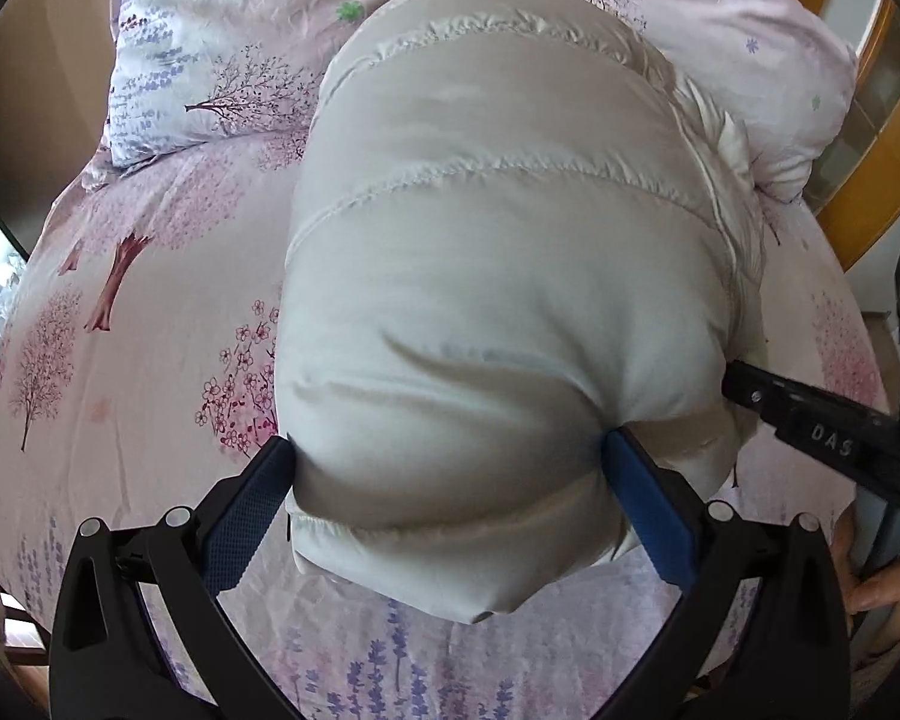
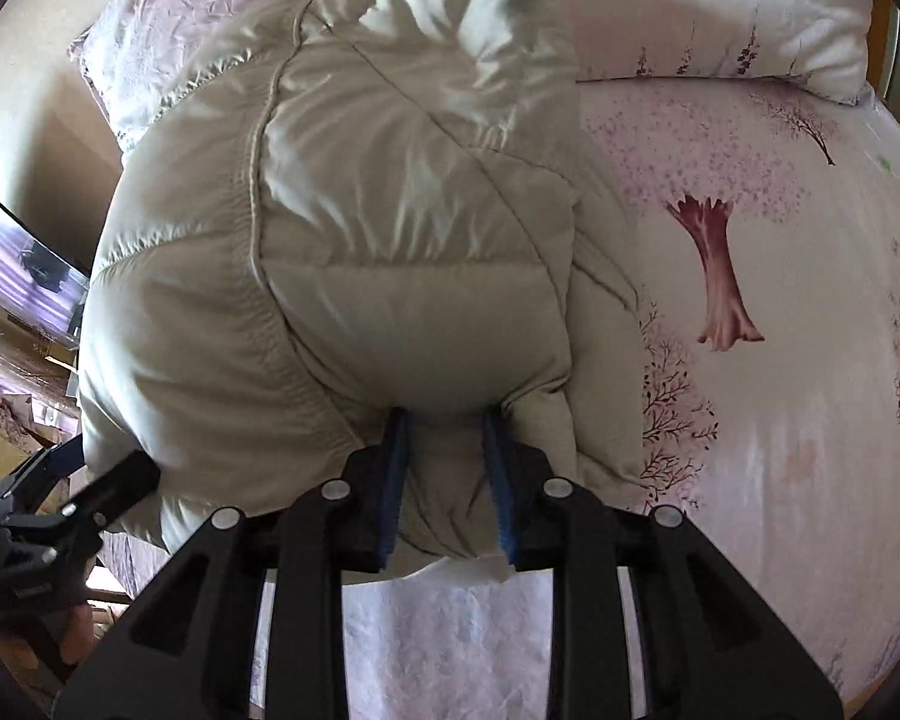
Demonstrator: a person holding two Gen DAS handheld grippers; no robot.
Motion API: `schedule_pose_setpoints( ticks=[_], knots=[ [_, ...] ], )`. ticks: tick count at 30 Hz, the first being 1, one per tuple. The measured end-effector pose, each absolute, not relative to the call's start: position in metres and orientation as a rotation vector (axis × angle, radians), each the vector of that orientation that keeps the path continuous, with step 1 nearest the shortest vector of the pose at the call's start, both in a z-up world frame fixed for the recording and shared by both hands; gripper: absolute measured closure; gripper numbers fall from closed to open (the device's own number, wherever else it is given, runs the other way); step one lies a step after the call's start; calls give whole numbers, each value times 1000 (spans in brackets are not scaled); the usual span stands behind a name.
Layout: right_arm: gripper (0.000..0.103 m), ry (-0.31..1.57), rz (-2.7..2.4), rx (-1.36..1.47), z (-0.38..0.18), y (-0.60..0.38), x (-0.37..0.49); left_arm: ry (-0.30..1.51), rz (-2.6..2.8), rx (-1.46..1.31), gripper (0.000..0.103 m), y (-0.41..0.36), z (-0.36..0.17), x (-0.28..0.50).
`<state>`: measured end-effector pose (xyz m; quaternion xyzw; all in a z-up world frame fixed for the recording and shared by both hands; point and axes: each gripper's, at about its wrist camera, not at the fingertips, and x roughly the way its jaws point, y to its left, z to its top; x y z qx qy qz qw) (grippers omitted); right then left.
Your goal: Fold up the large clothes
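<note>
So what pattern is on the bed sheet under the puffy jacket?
Pink blossom trees with purple lavender sprigs on the pale pink bed sheet, clearest in the left wrist view.

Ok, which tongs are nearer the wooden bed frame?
Right, it seems. The right tongs pinch the jacket on the side facing the wooden bed frame; the left tongs clamp the jacket's near end, further from it.
</note>
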<state>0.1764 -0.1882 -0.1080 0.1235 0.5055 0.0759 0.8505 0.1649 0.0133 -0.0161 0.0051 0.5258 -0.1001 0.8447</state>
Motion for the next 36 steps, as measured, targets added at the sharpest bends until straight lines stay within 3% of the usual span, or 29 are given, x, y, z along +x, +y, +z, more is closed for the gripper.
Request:
schedule_pose_setpoints(
  ticks=[2,7,13,20,30,36],
  knots=[
    [68,1064,154,256,-98,-190,174,1124,-213,5,1,15,-17,167],
    [29,992,92,195,-76,-190,158,1130,-223,-21,1,19,-17,170],
    [10,893,29,159,-49,-189,135,1135,-230,-28,1,19,-17,171],
    [2,805,-96,40,-24,-176,107,1132,-252,-67,1,26,-16,173],
    [2,835,-49,27,-14,-167,100,979,-201,36,1,27,22,144],
    [2,911,29,44,-12,-159,90,996,-172,31,1,44,44,123]
  ],
)
